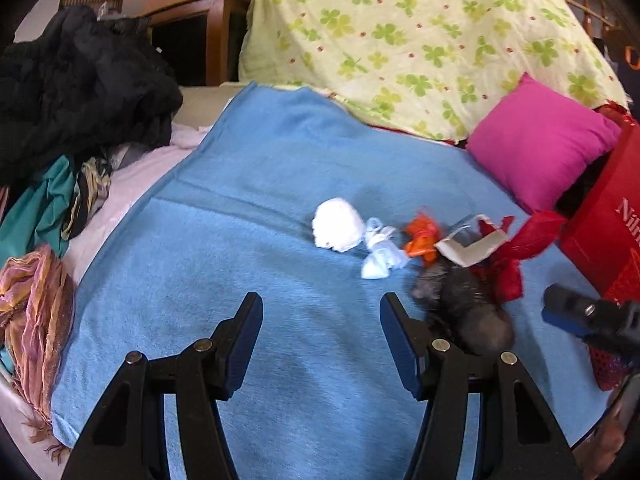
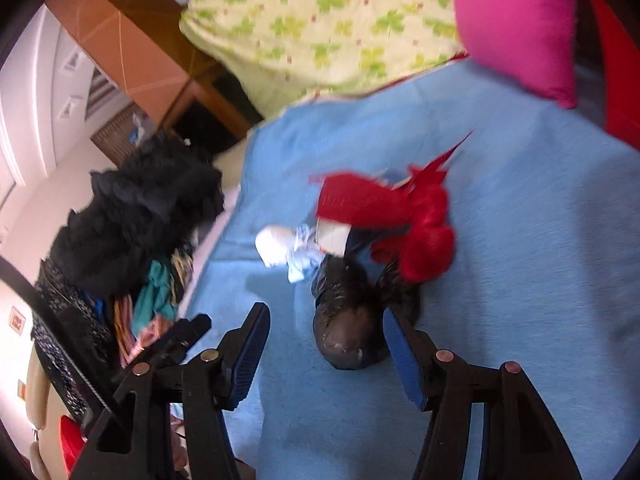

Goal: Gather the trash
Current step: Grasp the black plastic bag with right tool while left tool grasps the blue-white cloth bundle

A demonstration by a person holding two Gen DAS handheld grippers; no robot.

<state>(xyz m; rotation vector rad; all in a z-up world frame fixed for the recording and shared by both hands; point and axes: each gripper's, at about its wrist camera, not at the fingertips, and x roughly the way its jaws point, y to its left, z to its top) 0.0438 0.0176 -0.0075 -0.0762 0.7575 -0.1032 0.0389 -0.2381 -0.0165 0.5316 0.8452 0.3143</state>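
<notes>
Both jaws parted, empty. Right gripper (image 2: pixel 322 344) nears crumpled black plastic bag (image 2: pixel 352 320); risk: slick film slips, adjacent red wrapper (image 2: pixel 424 232) snags.

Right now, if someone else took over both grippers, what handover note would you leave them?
Left gripper: open, empty, over the blue blanket.
Right gripper: open, empty, the black bag lying between its jaws, not yet gripped.
Trash, all in one cluster on the blanket: white wad, pale blue scrap, orange scrap, torn cardboard, red wrapper, black bag.
Red bag stands at the blanket's right edge.
Done: nothing picked up that I can see.
Left: every piece.
</notes>
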